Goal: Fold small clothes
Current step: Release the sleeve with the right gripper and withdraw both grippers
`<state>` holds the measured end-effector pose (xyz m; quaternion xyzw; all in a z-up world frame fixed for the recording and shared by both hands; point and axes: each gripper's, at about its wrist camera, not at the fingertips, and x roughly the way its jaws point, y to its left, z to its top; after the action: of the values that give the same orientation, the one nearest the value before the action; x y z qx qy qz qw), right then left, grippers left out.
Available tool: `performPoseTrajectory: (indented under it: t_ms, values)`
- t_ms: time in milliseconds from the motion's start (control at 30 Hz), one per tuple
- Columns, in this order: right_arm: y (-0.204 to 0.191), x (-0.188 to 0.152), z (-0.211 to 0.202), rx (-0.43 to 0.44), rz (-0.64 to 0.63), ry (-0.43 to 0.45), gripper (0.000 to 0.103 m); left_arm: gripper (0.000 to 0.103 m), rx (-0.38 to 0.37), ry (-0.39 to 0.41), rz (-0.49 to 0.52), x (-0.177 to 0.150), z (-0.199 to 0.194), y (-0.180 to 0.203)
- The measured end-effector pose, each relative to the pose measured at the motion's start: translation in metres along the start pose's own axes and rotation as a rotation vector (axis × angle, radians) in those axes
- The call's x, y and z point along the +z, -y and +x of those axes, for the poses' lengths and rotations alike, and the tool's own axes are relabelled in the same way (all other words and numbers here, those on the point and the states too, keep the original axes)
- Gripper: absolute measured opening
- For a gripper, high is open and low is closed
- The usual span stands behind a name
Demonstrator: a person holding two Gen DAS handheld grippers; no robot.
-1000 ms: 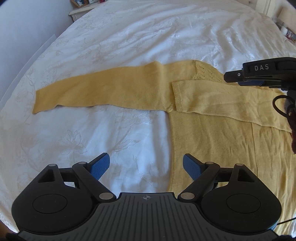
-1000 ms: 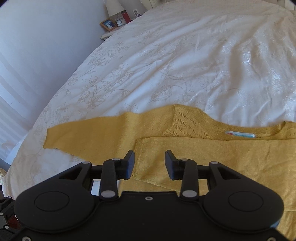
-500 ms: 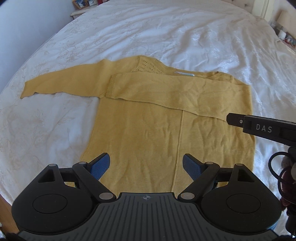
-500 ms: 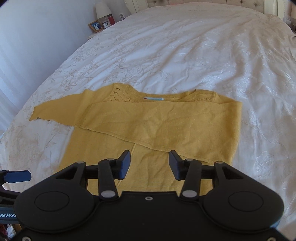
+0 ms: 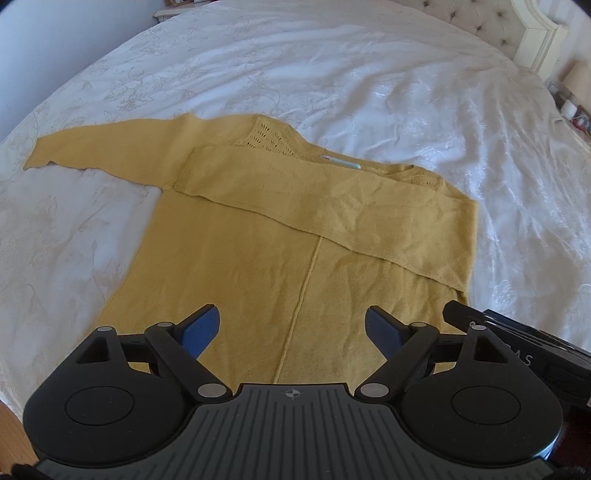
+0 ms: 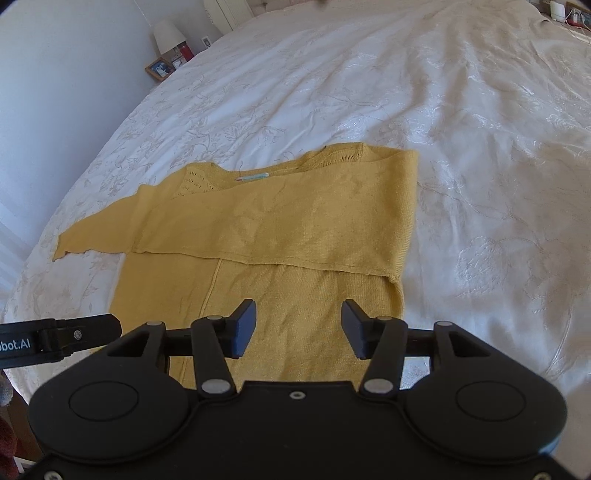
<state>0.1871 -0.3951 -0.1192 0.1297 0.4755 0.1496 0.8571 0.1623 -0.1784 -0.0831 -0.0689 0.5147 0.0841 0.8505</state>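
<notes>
A mustard yellow knit sweater (image 5: 258,254) lies flat on the white bedspread (image 5: 332,74). Its right sleeve is folded across the chest (image 5: 332,206); its left sleeve (image 5: 110,151) stretches out to the left. The sweater also shows in the right wrist view (image 6: 288,221). My left gripper (image 5: 291,328) is open and empty above the sweater's hem. My right gripper (image 6: 298,328) is open and empty above the hem's right half. Each gripper's body shows at the edge of the other's view.
A nightstand with a lamp (image 6: 168,35) and a picture frame (image 6: 159,68) stands by the far left of the bed. A headboard (image 5: 532,37) and another nightstand (image 5: 572,107) are at the far right. Wood floor (image 5: 11,424) shows at the bed's near edge.
Both grippers have pulled back from the sleeve area toward the sweater's hem, so the whole sweater is now in view. The right gripper has opened wider. The sweater has not moved.
</notes>
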Motion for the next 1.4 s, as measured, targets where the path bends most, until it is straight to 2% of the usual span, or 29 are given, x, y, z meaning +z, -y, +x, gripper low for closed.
performPoseTrajectory:
  t_ms: [100, 267, 467, 700, 1400]
  values:
    - [0.007, -0.001, 0.002, 0.009, 0.008, -0.006, 0.063, 0.087, 0.009, -0.016, -0.032, 0.001, 0.004, 0.000]
    - [0.016, 0.001, 0.004, 0.019, 0.014, -0.006, 0.065, 0.087, 0.039, -0.038, -0.013, 0.003, 0.010, 0.006]
    - [0.026, 0.005, 0.009, 0.021, 0.044, -0.006, 0.074, 0.087, 0.045, -0.051, 0.012, 0.004, 0.015, 0.016]
    - [0.027, 0.009, 0.018, 0.026, 0.050, -0.021, 0.090, 0.087, 0.034, -0.046, 0.022, 0.007, 0.017, 0.018]
    - [0.004, 0.012, 0.035, 0.054, 0.003, -0.058, 0.091, 0.087, 0.026, -0.043, -0.020, 0.005, 0.015, -0.008]
